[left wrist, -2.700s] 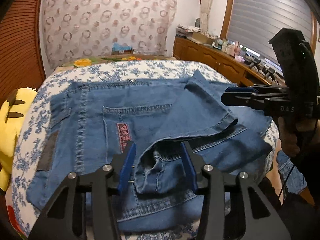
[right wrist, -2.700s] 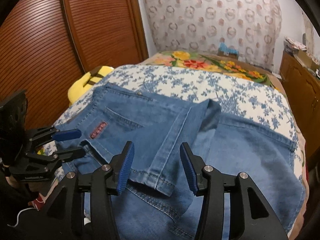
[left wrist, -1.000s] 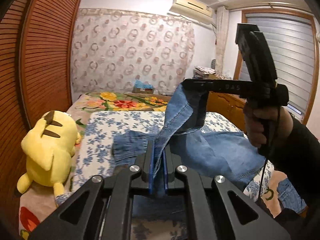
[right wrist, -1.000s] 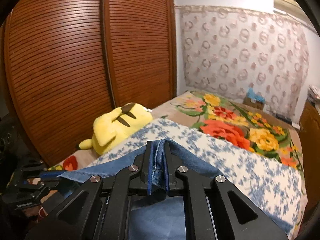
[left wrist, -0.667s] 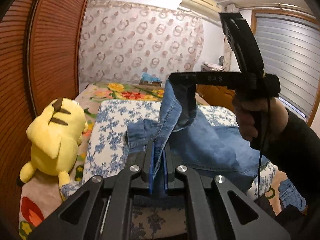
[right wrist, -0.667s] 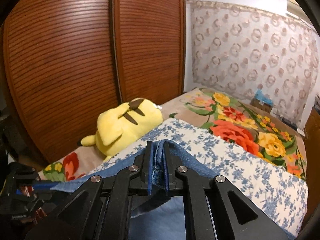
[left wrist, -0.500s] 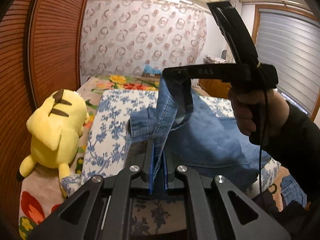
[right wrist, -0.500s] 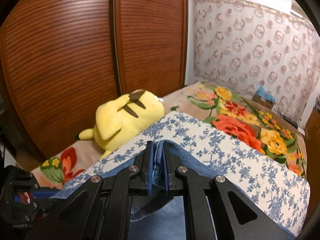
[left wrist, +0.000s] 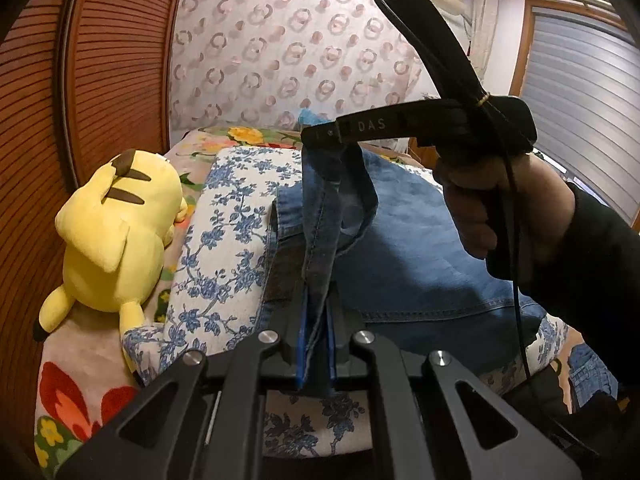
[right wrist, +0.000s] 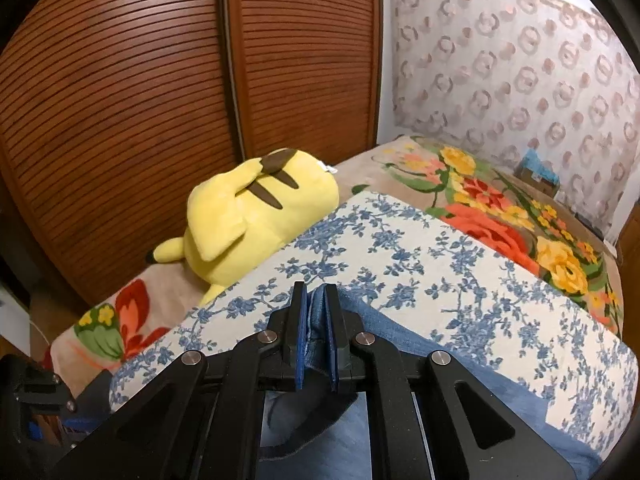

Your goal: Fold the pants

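Observation:
Blue denim pants (left wrist: 408,248) lie folded on a blue-flowered cover (left wrist: 228,220) on the bed. My left gripper (left wrist: 316,312) is shut on a hem edge of the pants near the bed's front. My right gripper (left wrist: 320,138) is also shut on that edge further back, and the fabric stretches taut between the two. In the right wrist view my right gripper (right wrist: 316,320) pinches the denim (right wrist: 400,344) above the left side of the flowered cover (right wrist: 420,264).
A yellow plush toy (left wrist: 116,220) lies left of the cover, against a brown slatted wardrobe (right wrist: 160,100). A flowered blanket (right wrist: 512,216) covers the far bed. A wooden sideboard (left wrist: 420,152) and window blind (left wrist: 580,100) stand to the right.
Both grippers closed on the pants' hem, lifted it and carried it leftward over the pants toward the plush toy side. In the last half second they moved slightly further left and lower.

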A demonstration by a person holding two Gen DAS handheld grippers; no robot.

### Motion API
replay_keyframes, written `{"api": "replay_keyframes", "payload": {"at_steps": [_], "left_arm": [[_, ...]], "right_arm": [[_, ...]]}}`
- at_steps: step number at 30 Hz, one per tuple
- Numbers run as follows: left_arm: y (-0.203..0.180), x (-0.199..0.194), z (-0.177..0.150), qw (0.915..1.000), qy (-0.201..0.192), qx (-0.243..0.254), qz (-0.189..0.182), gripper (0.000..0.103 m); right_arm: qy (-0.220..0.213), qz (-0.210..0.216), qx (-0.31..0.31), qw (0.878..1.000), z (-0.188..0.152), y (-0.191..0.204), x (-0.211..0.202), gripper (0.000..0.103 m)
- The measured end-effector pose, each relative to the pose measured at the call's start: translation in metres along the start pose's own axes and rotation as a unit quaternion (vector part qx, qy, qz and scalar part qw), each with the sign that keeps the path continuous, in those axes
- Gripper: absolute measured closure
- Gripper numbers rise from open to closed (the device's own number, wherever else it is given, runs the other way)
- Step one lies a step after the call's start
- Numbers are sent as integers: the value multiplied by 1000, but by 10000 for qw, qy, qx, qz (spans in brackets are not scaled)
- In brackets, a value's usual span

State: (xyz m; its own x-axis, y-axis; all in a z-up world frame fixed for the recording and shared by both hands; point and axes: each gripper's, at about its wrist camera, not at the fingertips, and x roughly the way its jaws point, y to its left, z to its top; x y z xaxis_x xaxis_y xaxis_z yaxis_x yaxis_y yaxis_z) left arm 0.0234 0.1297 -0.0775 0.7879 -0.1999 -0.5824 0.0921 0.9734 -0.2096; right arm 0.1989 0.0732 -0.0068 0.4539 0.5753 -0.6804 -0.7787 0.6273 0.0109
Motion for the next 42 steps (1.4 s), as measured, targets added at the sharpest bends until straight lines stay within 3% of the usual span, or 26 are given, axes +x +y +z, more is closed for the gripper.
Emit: {"api": "replay_keyframes", "payload": {"at_steps": [6, 8, 10, 11, 14, 21, 26, 34, 42], "left_arm": [[-1, 1, -1, 10000, 43, 6, 8, 94], [-3, 0, -1, 10000, 14, 21, 42, 89], [-1, -1, 1, 10000, -31, 0, 49, 78], [0, -1, 1, 10000, -47, -17, 42, 72], [-1, 1, 2, 10000, -22, -18, 1, 65], [-6, 13, 1, 9999, 127, 25, -68, 60], [-17, 23, 4, 9996, 200, 72, -182, 46], [-47, 40, 12, 9990, 277, 254, -239, 46], [-91, 70, 19, 9965, 485, 531, -426, 46]], "right_arm": [[-55, -6, 92, 9999, 3, 3, 3, 95], [-87, 68, 114, 9999, 6, 3, 1, 88], [-128, 93, 138, 9998, 8, 3, -4, 70], [-164, 62, 148, 9997, 9, 2, -7, 68], [-265, 75, 201, 9994, 10, -4, -18, 65], [-374, -174, 244, 9989, -9, -36, -54, 60], [-307, -507, 402, 9974, -48, -76, -89, 58], [-142, -1147, 848, 9897, -136, -135, -148, 57], [233, -1472, 1411, 9787, -214, -180, -171, 57]]}}
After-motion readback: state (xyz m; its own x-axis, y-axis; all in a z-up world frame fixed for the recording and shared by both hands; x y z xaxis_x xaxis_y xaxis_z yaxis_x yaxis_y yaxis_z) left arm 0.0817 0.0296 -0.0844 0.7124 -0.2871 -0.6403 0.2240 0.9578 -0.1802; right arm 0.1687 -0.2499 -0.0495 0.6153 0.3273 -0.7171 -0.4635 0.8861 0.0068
